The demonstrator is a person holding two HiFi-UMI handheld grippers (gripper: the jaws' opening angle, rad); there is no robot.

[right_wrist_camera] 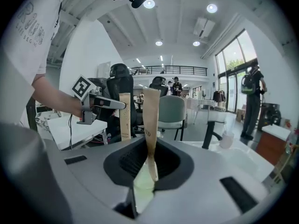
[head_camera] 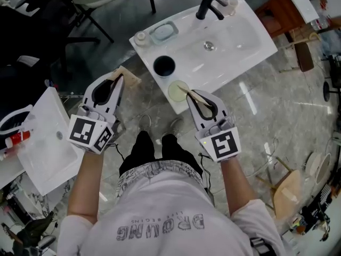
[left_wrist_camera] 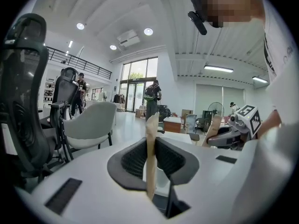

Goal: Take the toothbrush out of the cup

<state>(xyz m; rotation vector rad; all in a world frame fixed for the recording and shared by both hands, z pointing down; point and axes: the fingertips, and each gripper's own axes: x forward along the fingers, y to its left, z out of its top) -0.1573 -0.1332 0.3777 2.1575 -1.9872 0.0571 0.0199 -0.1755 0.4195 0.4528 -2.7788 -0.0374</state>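
Over green cup (head_camera: 173, 93), right gripper (head_camera: 193, 96) pinches flat tan toothbrush (right_wrist_camera: 150, 120); left gripper (head_camera: 118, 79) pinches tan strip (left_wrist_camera: 151, 157).

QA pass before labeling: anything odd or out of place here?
Nothing spilled or broken. One oddity: both hold sticks. Left tongs clamp a tan stick beside the sink; right tongs clamp a second tan stick above the pale green cup.
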